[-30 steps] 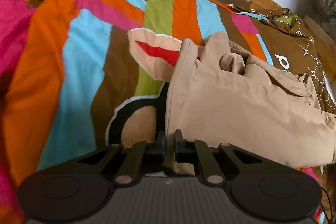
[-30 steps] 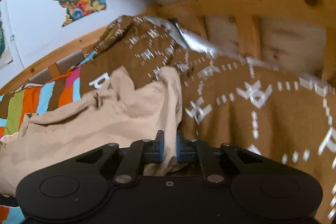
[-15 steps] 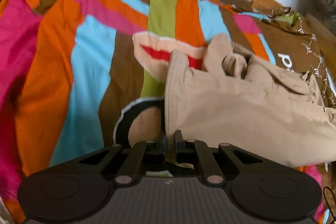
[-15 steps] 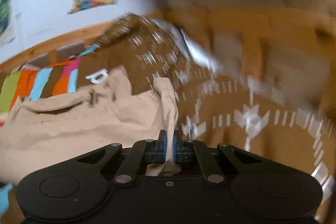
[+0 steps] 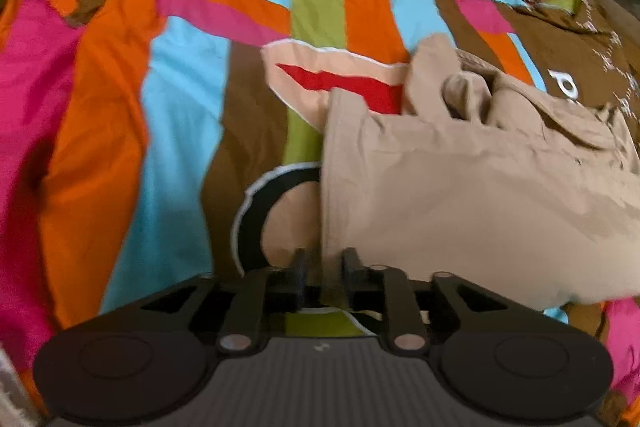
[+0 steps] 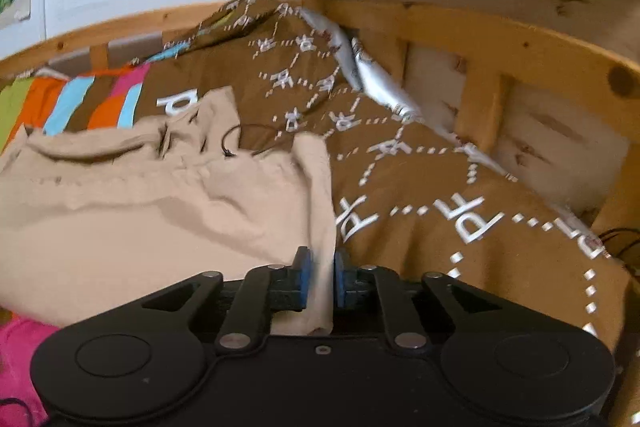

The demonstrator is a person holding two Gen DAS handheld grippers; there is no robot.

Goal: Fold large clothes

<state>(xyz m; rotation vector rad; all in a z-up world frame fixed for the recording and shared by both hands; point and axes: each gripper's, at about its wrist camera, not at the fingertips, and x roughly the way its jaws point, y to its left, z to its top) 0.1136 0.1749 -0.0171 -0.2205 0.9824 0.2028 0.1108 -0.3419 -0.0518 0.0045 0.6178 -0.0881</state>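
Two corners of the tan garment [image 5: 460,195] are in your grip. The left gripper [image 5: 323,267] has its jaws closed on the hem edge at 6 o'clock in its view. The right gripper [image 6: 319,269] has its blue pads [image 6: 305,267] clamped on the other corner, also at 6 o'clock. The garment lies bunched on the striped bedspread [image 5: 168,99], with a heap of loose cloth toward 1 o'clock from the left gripper.

Each pinch holds only a narrow strip of fabric, so a sharp tug could pull it free. Lifting unevenly would likely let the bunched part sag and crease the fold. A thin black cord [image 6: 236,141] on the waist could snag.

Writing: the brown blanket [image 6: 440,195] carries white "PF" letters at 3 o'clock from the right gripper, repeated in a dotted pattern. No garment label shows.
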